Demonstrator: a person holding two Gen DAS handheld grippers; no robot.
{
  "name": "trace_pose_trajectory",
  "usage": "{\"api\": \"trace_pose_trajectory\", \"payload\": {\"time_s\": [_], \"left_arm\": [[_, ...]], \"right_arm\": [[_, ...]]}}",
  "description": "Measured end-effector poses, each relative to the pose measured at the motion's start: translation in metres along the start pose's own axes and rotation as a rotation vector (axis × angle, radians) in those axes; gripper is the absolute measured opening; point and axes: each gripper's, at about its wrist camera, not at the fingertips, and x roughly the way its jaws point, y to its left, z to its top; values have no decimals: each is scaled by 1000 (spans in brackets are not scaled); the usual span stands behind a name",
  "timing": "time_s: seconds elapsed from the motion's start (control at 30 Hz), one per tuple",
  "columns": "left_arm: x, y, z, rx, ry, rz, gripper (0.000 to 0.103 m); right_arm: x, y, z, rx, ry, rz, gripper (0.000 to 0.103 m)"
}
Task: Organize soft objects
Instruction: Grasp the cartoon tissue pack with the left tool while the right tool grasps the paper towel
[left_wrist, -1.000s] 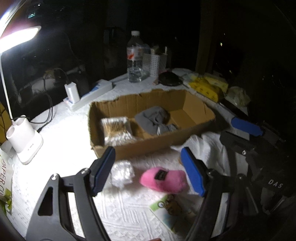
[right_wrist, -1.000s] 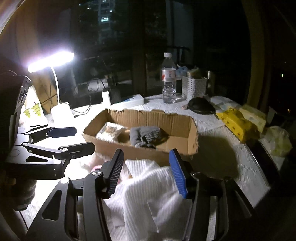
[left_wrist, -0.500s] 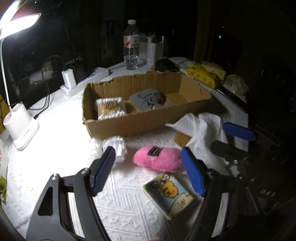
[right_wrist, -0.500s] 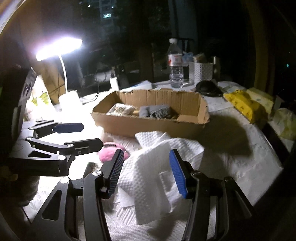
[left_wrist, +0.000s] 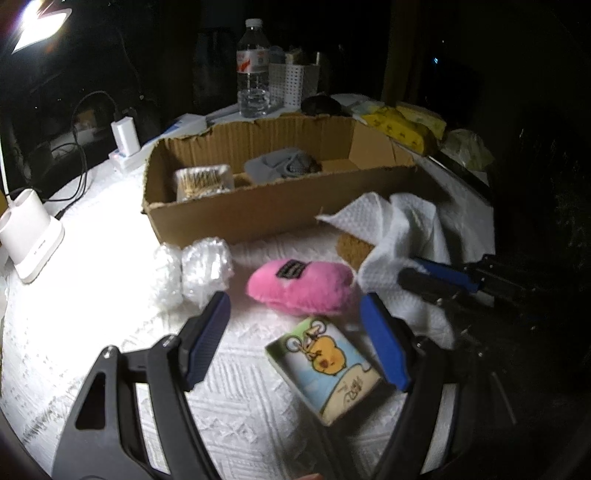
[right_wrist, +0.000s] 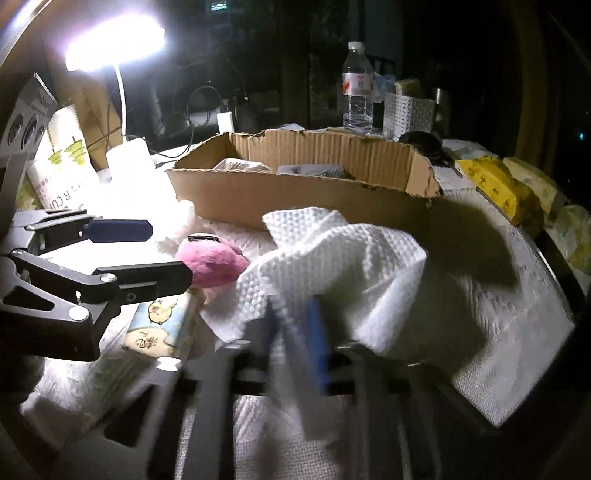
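Observation:
A pink plush toy (left_wrist: 301, 286) lies on the white tablecloth in front of a cardboard box (left_wrist: 258, 214). My left gripper (left_wrist: 295, 332) is open just short of the toy, over a cartoon-print pack (left_wrist: 325, 365). My right gripper (right_wrist: 295, 325) is shut on a white waffle cloth (right_wrist: 332, 266), which also shows in the left wrist view (left_wrist: 399, 229); the fingers are blurred. The box holds a grey fabric item (left_wrist: 280, 166) and a wrapped bundle (left_wrist: 203, 181). The toy also shows in the right wrist view (right_wrist: 210, 266).
Two bubble-wrapped lumps (left_wrist: 192, 269) lie left of the toy. A brown sponge (left_wrist: 352, 249) sits partly under the cloth. A lamp base (left_wrist: 29, 236), power strip (left_wrist: 125, 147), water bottle (left_wrist: 253, 70), white basket (left_wrist: 291, 85) and yellow packs (left_wrist: 402, 125) ring the box.
My right gripper has shut on the white cloth and lifted its edge. My left gripper has drawn back and lowered, so the pink toy and cartoon pack sit closer between its fingers.

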Motion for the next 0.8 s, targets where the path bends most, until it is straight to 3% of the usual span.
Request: {"api": "trace_pose_trajectory", "payload": {"time_s": [0.47, 0.8], "left_arm": [[20, -7, -11, 16, 78, 12, 75], [28, -6, -19, 7, 118, -23, 73]], "right_arm": [[-55, -27, 9, 74, -142, 2, 6], [-62, -41, 6, 105, -163, -2, 6]]}}
